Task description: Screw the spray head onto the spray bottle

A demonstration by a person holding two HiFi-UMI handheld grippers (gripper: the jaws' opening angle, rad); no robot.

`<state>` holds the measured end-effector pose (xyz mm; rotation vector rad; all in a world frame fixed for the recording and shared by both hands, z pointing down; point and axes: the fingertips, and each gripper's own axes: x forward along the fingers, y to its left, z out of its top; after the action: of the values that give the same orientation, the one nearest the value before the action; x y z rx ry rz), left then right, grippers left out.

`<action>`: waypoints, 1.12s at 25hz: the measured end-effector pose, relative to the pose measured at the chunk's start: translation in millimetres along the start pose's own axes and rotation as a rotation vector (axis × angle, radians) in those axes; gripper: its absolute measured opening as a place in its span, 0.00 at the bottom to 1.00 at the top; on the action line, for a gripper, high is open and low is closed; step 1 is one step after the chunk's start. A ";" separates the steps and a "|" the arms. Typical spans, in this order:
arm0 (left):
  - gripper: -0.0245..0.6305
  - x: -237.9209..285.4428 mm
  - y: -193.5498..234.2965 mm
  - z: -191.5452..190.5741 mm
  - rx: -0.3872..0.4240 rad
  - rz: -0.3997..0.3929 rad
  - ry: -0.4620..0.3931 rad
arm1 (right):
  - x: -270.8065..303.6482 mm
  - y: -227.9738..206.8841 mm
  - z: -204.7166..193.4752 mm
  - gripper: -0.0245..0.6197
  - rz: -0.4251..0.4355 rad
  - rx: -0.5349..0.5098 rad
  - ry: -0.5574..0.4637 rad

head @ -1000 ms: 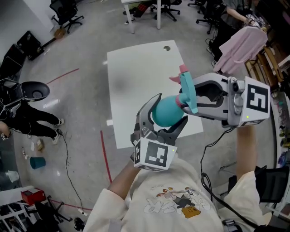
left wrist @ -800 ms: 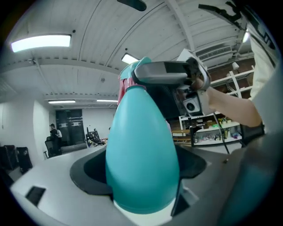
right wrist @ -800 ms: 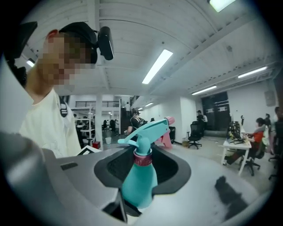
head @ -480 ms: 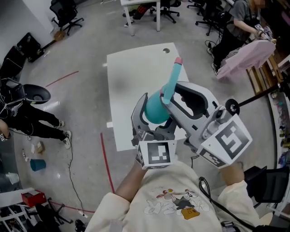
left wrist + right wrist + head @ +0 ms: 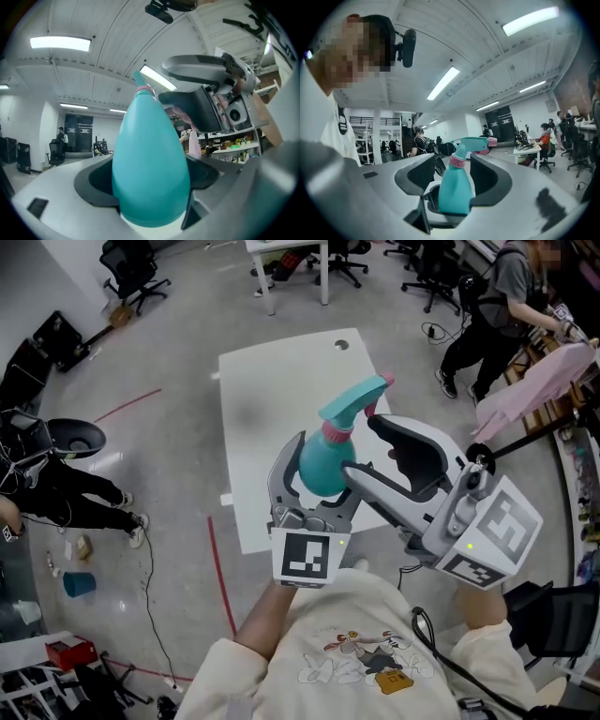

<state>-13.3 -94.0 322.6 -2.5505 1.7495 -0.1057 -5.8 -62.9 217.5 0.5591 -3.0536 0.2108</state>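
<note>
A teal spray bottle (image 5: 317,465) is held up in the air above a white table (image 5: 272,399), with my left gripper (image 5: 319,479) shut on its round body. The teal spray head (image 5: 352,401) with a pink collar (image 5: 333,430) sits on the bottle's neck, nozzle pointing up and to the right. My right gripper (image 5: 361,446) reaches in from the lower right, its jaws opening. In the right gripper view the bottle (image 5: 453,192) and spray head (image 5: 474,144) stand between the right gripper's jaws, and the pads do not press on them. In the left gripper view the bottle (image 5: 150,159) fills the gap between the jaws.
A person (image 5: 511,306) stands at the far right beside a pink garment (image 5: 539,376). Office chairs (image 5: 136,268) and a second desk (image 5: 281,249) stand beyond the table. Red tape lines (image 5: 217,563) mark the floor on the left, near another person (image 5: 56,488).
The right gripper swung from the right side round to the lower right, turning the spray head with it, then let go. The head now stays on the bottle. The left gripper held steady.
</note>
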 end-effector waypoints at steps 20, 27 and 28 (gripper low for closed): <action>0.69 -33.0 -51.7 18.0 0.130 -0.612 -0.041 | -16.1 26.9 -4.6 0.42 0.607 0.034 0.056; 0.69 -28.6 -53.3 9.5 0.168 -0.607 0.000 | -17.8 25.6 -6.9 0.25 0.616 -0.015 0.105; 0.69 -28.8 -53.7 6.7 0.172 -0.605 0.016 | -18.4 26.1 -10.0 0.25 0.614 -0.038 0.126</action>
<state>26.8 -47.8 319.2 -2.8437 0.8679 -0.2809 2.2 -30.9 223.1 -0.3935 -2.9938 0.1876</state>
